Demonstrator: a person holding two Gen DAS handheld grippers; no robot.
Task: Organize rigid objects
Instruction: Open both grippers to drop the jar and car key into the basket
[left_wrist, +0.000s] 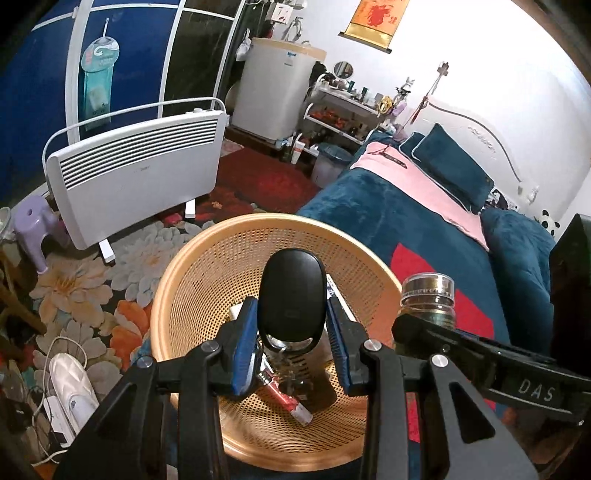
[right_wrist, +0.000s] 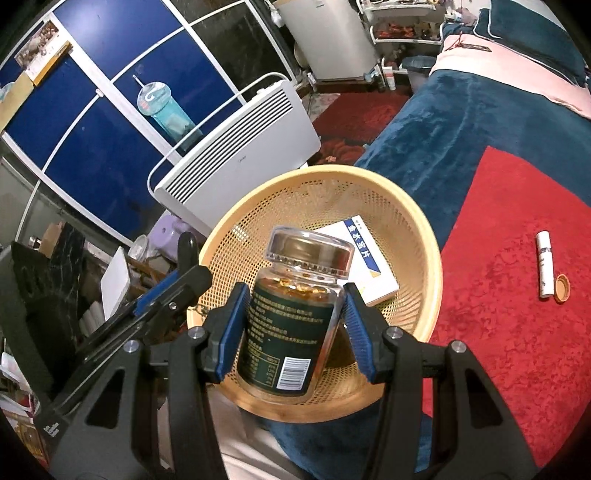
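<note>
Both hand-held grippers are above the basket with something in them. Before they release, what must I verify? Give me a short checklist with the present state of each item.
1. Left hand-held gripper holds the black oval case between its blue pads: ok.
2. Right hand-held gripper holds the clear capsule jar with green label: ok.
3. Jar lid is on: ok.
4. Both items are above the round beige perforated plastic basket: ok.
5. Free landing space in the basket, which already holds a white and blue box and a red and white tube: cannot tell.
6. White tube and orange cap on the red cloth are collected: not ok.
</note>
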